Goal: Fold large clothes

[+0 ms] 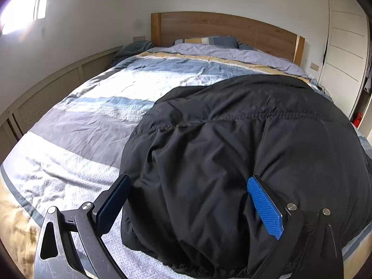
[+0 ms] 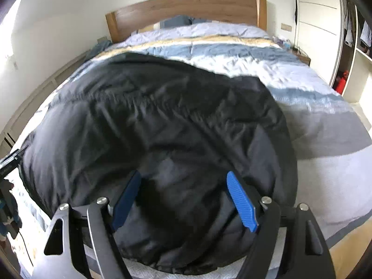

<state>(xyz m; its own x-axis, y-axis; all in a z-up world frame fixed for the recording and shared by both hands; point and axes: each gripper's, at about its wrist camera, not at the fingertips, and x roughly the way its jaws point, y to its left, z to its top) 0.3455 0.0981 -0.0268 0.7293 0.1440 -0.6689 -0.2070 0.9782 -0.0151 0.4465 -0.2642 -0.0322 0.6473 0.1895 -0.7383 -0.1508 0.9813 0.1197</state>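
Observation:
A large black padded jacket [image 1: 244, 144] lies spread on the striped bedspread near the foot of the bed; it also fills the middle of the right wrist view [image 2: 151, 121]. My left gripper [image 1: 188, 200] is open, its blue pads wide apart over the jacket's near left edge. My right gripper [image 2: 183, 197] is open too, its pads apart above the jacket's near hem. Neither holds any fabric. The left gripper's body shows at the far left of the right wrist view [image 2: 9, 160].
The bed [image 1: 93, 121] has a blue, grey and white striped cover, pillows [image 1: 209, 40] and a wooden headboard [image 1: 223, 28]. A low slatted cabinet [image 1: 46, 97] runs along the left wall. A white wardrobe [image 2: 318, 23] with open shelves stands at the right.

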